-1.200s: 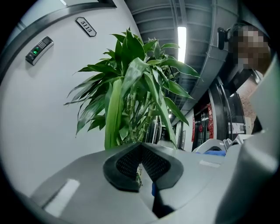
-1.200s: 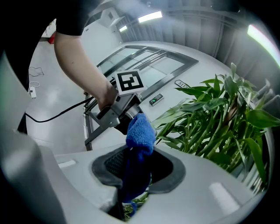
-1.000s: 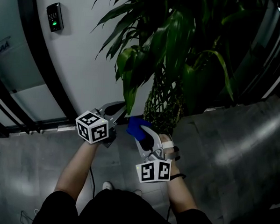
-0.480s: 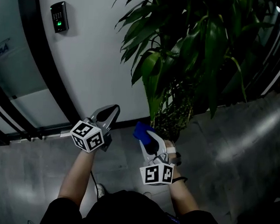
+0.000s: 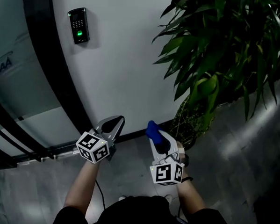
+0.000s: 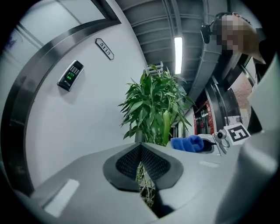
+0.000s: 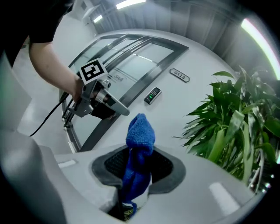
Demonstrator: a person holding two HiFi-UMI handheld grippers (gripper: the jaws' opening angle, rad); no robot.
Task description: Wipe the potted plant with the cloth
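My 2 sleeves are dark. A thin black cable (image 5: 97,192) hangs below my left wrist.

Left gripper (image 5: 113,124): smooth grey shells, black mesh-textured pads pressed together at the tips, nothing between them.

Right gripper (image 5: 154,133): jaws clamped on the cloth (image 7: 139,148), a blue nubby terry fold. It is pinched low and stands up in a rounded lump above the pads.

The cloth is clear of the plant (image 5: 222,57) and touches no leaf.

Floor (image 5: 231,151): grey, glossy.

Plant ahead on my right: long glossy strap leaves, with a woven lattice of stems at the base.

Wall (image 5: 128,62): smooth, white. It carries a small black keypad (image 5: 79,25) with a green light.
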